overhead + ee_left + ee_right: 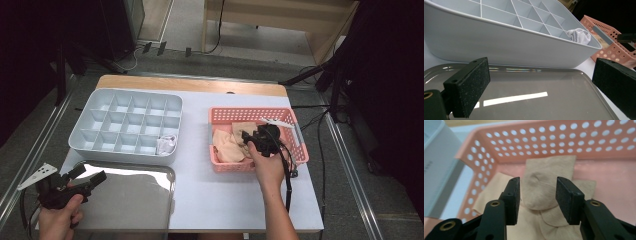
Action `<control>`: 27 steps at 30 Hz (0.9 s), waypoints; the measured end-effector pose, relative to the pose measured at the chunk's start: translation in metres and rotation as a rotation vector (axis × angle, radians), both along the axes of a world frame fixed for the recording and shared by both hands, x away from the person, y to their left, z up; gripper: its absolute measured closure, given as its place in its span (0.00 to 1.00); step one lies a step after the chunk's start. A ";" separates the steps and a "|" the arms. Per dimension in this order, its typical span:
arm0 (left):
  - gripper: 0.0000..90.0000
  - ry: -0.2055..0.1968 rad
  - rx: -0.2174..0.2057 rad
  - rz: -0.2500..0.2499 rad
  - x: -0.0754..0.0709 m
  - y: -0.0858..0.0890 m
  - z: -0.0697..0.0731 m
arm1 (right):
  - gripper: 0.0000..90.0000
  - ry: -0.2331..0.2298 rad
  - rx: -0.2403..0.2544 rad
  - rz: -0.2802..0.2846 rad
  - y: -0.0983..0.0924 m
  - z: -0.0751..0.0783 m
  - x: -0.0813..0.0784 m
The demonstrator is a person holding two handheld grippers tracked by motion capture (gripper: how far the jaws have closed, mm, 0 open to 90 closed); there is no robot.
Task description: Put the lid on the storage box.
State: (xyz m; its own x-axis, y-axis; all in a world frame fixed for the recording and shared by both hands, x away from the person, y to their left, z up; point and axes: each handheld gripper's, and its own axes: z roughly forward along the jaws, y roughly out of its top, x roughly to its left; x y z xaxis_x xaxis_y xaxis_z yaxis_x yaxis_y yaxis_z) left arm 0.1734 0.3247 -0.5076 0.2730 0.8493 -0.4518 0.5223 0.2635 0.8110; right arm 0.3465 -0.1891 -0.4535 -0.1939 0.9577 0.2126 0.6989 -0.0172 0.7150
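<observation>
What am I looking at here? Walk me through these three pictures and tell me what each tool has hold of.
A person works at a table with a hand-held two-jaw gripper in each hand. One camera looks down from above; the other two ride on the grippers.

The left gripper hangs open over a shiny metal tray, holding nothing. Behind the tray stands a grey divided box with a white bundle in one corner cell.

The right gripper is inside a pink perforated basket, its jaws partly closed either side of a raised fold of beige cloths, not visibly pinching it yet.

Grey concrete floor [240, 35] surrounds the white-topped bench [220, 190]; a pale wooden cabinet [280, 17] stands behind, black cables trailing.
</observation>
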 end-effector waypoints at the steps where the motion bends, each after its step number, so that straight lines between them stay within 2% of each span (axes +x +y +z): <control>1: 0.02 0.000 0.002 0.000 0.000 0.001 0.000 | 0.63 0.012 -0.001 0.000 0.000 -0.001 0.002; 2: 0.02 0.002 0.002 0.001 0.000 0.001 -0.001 | 0.63 0.034 0.003 0.000 0.000 -0.003 0.005; 5: 0.02 0.007 0.001 0.007 0.001 0.002 -0.002 | 0.62 0.083 -0.023 -0.026 0.001 -0.009 0.011; 7: 0.02 0.009 -0.001 0.002 0.002 0.003 -0.003 | 0.63 0.094 -0.023 -0.045 0.001 -0.008 0.013; 10: 0.02 0.013 -0.022 0.003 0.003 0.005 -0.004 | 0.62 0.153 -0.059 -0.034 0.002 -0.008 0.021; 13: 0.03 0.008 -0.014 0.013 0.003 0.005 -0.004 | 0.59 0.210 -0.053 -0.041 0.002 -0.008 0.029; 17: 0.05 0.011 -0.012 0.007 0.004 0.005 -0.005 | 0.62 0.269 -0.088 -0.053 0.002 -0.014 0.034; 19: 0.05 0.015 -0.010 0.005 0.004 0.004 -0.005 | 0.67 0.278 -0.101 -0.058 0.003 -0.016 0.036; 21: 0.05 0.021 -0.011 0.004 0.005 0.004 -0.006 | 0.76 0.274 -0.119 -0.062 0.004 -0.016 0.036; 24: 0.05 0.027 -0.008 0.003 0.005 0.003 -0.007 | 0.93 0.262 -0.115 -0.075 0.004 -0.015 0.035; 27: 0.05 0.030 -0.012 0.004 0.005 0.002 -0.008 | 0.97 0.221 -0.091 -0.062 0.003 -0.011 0.031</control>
